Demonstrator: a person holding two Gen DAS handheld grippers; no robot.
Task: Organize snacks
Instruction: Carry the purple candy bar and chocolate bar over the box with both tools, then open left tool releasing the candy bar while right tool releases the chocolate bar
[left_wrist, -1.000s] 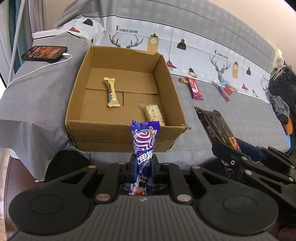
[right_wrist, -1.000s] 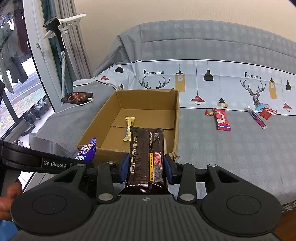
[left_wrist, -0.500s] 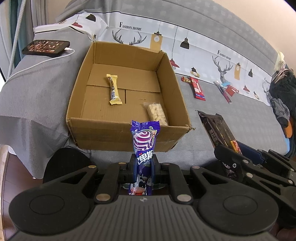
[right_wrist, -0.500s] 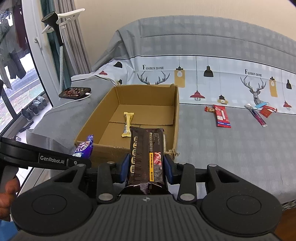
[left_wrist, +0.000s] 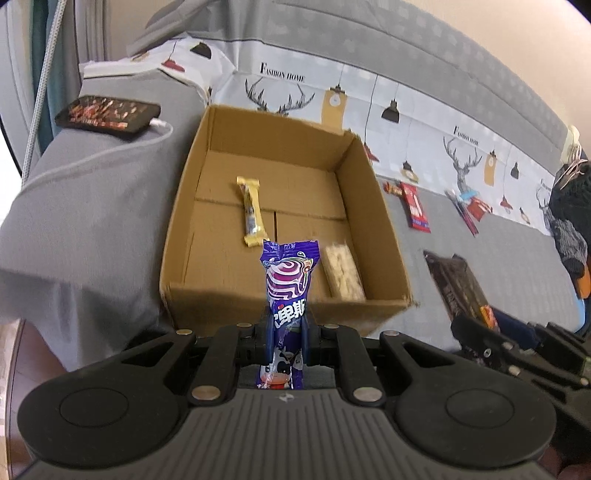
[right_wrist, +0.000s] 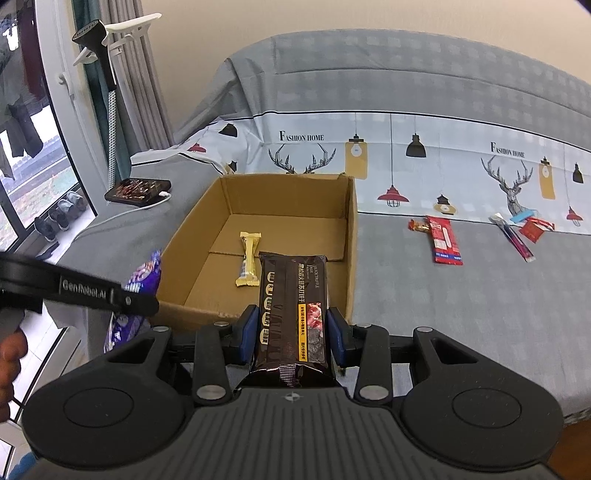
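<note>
An open cardboard box (left_wrist: 373, 206) (right_wrist: 352, 236) stands on the grey bed cover. Inside lie a yellow bar (left_wrist: 252, 210) (right_wrist: 248, 264) and a pale clear-wrapped snack (left_wrist: 343, 272). My left gripper (left_wrist: 288, 328) is shut on a purple candy pack (left_wrist: 290, 284), held upright just before the box's near wall. My right gripper (right_wrist: 291, 328) is shut on a dark brown biscuit pack (right_wrist: 293, 314), over the box's near right corner. The purple pack also shows in the right wrist view (right_wrist: 144, 277).
Red snack packets (right_wrist: 443, 240) and thin sticks (right_wrist: 513, 238) lie on the cover right of the box. A phone (right_wrist: 138, 190) with a white cable lies to the left. A window and a garment steamer (right_wrist: 103, 55) stand at far left.
Both grippers have moved closer to the box with their packs; the box now looks larger in both views. Grips unchanged.
</note>
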